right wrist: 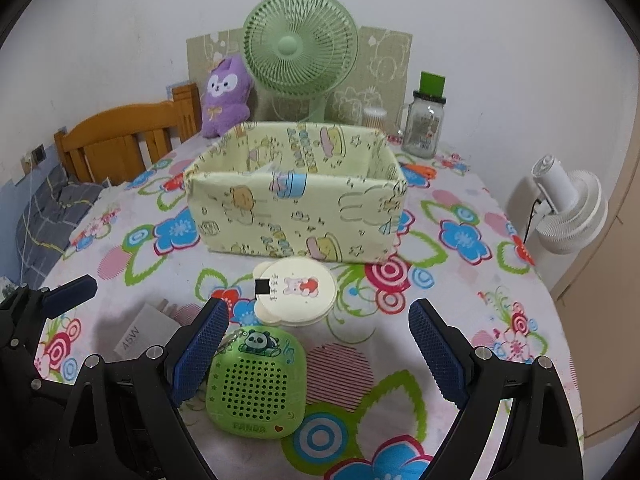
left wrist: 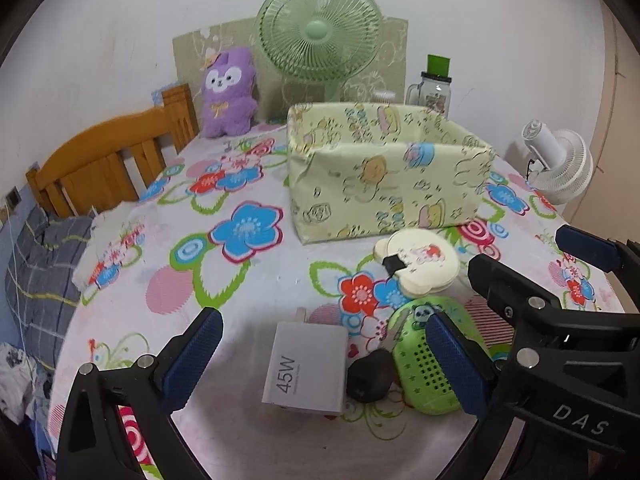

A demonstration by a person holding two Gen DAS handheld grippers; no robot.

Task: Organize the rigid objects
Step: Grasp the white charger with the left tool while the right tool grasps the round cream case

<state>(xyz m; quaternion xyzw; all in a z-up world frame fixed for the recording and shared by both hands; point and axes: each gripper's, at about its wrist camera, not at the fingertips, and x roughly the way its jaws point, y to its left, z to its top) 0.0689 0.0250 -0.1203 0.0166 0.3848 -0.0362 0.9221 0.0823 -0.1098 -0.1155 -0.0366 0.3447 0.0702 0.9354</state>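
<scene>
Claws both gape empty: my left claw (left wrist: 324,360) straddles the white charger (left wrist: 306,368) on the desk (left wrist: 248,304), my right claw (right wrist: 318,354) the green speaker (right wrist: 256,386). I should centre each, clench squarely, then lift toward the fabric box (right wrist: 296,216) beyond.

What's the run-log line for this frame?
left tool: open, over white 45W charger | right tool: open, over green panda speaker | cream bear-ear case: on table | fabric bin: nothing placed yet
</scene>
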